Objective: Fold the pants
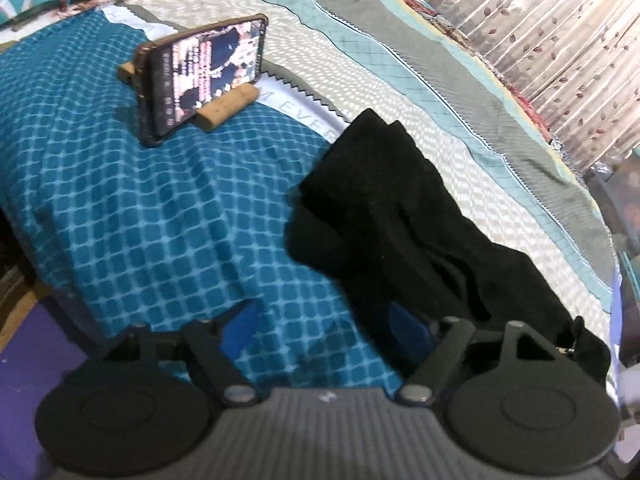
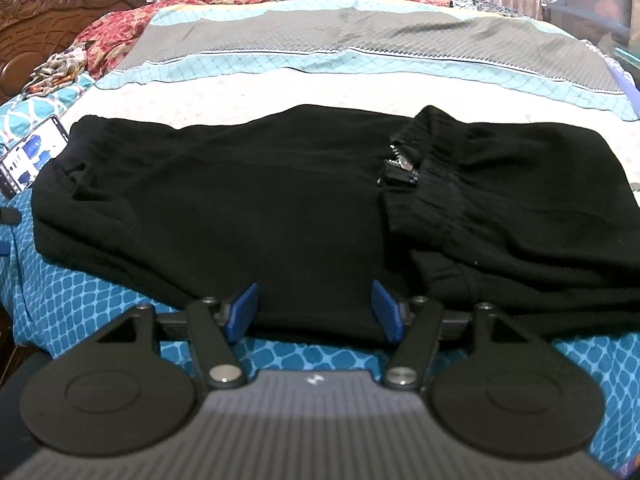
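Black pants [image 2: 240,200] lie folded across the bed, with the waistband and zipper [image 2: 400,168] on the right part. My right gripper [image 2: 316,312] is open at their near edge. The black cloth lies between its blue fingers [image 2: 244,312], and the pads stand apart from it. In the left wrist view the pants [image 1: 400,220] run as a dark heap from the centre to the lower right. My left gripper [image 1: 320,328] is open over the blue checked sheet [image 1: 140,220], its right finger [image 1: 404,328] next to the edge of the cloth.
A phone [image 1: 204,76] with a lit screen leans on a cork stand on the sheet, and its edge shows at the left [image 2: 32,156]. A carved wooden headboard [image 2: 40,20], a red floral cloth [image 2: 120,28] and a curtain [image 1: 540,40] border the bed. Purple floor [image 1: 24,360] lies below the bed's edge.
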Tool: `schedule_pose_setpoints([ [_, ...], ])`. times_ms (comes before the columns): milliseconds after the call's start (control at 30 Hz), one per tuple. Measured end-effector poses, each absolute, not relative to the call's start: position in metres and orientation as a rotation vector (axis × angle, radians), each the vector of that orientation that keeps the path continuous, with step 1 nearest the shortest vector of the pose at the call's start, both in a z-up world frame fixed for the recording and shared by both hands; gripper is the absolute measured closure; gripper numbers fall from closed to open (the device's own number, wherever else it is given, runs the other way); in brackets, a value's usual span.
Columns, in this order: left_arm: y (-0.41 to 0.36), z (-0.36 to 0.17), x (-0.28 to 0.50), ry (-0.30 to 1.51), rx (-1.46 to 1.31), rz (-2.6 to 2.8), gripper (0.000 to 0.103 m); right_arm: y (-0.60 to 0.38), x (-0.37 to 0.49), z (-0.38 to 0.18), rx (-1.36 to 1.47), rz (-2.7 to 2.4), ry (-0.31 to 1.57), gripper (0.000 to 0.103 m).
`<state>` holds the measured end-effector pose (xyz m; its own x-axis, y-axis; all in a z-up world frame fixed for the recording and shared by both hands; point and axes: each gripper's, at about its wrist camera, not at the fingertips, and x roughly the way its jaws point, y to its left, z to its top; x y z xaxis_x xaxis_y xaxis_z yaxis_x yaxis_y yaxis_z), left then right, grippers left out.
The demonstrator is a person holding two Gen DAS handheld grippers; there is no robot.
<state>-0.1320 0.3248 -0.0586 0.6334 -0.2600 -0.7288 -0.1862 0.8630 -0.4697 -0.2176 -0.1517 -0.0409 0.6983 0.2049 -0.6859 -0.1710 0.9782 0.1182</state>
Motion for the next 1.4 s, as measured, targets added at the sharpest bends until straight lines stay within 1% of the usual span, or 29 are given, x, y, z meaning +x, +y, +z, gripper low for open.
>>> schedule_pose_setpoints([
  [133, 0.327, -0.061, -0.120, 0.900, -0.592, -0.084, 0.027, -0.144, -0.216, -0.027, 0.048, 0.194, 0.776, 0.040],
  [167, 0.329, -0.060, -0.119, 0.895, -0.604, -0.095, 0.027, -0.140, -0.217, -0.021, 0.045, 0.199, 0.753, 0.043],
  [200, 0.331, -0.058, -0.118, 0.886, -0.618, -0.103, 0.027, -0.137, -0.218, -0.016, 0.034, 0.209, 0.726, 0.045],
  [300, 0.334, -0.048, -0.117, 0.837, -0.629, -0.124, 0.026, -0.121, -0.218, 0.000, 0.010, 0.272, 0.661, 0.047],
  [467, 0.333, -0.049, -0.106, 0.839, -0.635, -0.167, 0.021, -0.084, -0.197, 0.009, -0.008, 0.423, 0.671, 0.047],
  [600, 0.340, -0.064, -0.102, 0.873, -0.710, -0.174, 0.021, -0.043, -0.179, 0.014, -0.044, 0.542, 0.665, 0.046],
  [767, 0.352, -0.070, -0.101, 0.862, -0.745, -0.167, 0.021, -0.005, -0.166, 0.016, -0.111, 0.662, 0.658, 0.046],
  [833, 0.356, -0.068, -0.099, 0.855, -0.752, -0.175, 0.021, 0.014, -0.159, 0.014, -0.147, 0.714, 0.671, 0.045],
  [900, 0.360, -0.066, -0.098, 0.837, -0.762, -0.176, 0.020, 0.031, -0.155, 0.012, -0.187, 0.754, 0.671, 0.038],
  [1033, 0.375, -0.061, -0.099, 0.801, -0.787, -0.162, 0.020, 0.070, -0.144, 0.007, -0.291, 0.809, 0.677, 0.035],
  [1067, 0.378, -0.060, -0.100, 0.796, -0.791, -0.158, 0.020, 0.081, -0.141, 0.003, -0.328, 0.817, 0.683, 0.031],
  [1133, 0.382, -0.060, -0.101, 0.791, -0.799, -0.152, 0.020, 0.097, -0.134, -0.006, -0.391, 0.811, 0.694, 0.031],
  [1167, 0.383, -0.061, -0.101, 0.792, -0.804, -0.154, 0.020, 0.102, -0.130, -0.011, -0.392, 0.822, 0.718, 0.037],
  [1200, 0.384, -0.062, -0.102, 0.794, -0.811, -0.157, 0.020, 0.101, -0.125, -0.014, -0.365, 0.837, 0.749, 0.065],
  [1233, 0.384, -0.063, -0.101, 0.796, -0.819, -0.161, 0.020, 0.098, -0.122, -0.013, -0.313, 0.835, 0.775, 0.070],
  [1267, 0.384, -0.064, -0.100, 0.796, -0.826, -0.167, 0.019, 0.091, -0.120, -0.010, -0.244, 0.816, 0.783, 0.081],
  [1300, 0.385, -0.065, -0.099, 0.796, -0.835, -0.172, 0.016, 0.082, -0.117, -0.005, -0.166, 0.803, 0.793, 0.084],
  [1400, 0.382, -0.068, -0.090, 0.802, -0.878, -0.198, 0.009, 0.039, -0.110, 0.004, 0.132, 0.754, 0.812, 0.086],
])
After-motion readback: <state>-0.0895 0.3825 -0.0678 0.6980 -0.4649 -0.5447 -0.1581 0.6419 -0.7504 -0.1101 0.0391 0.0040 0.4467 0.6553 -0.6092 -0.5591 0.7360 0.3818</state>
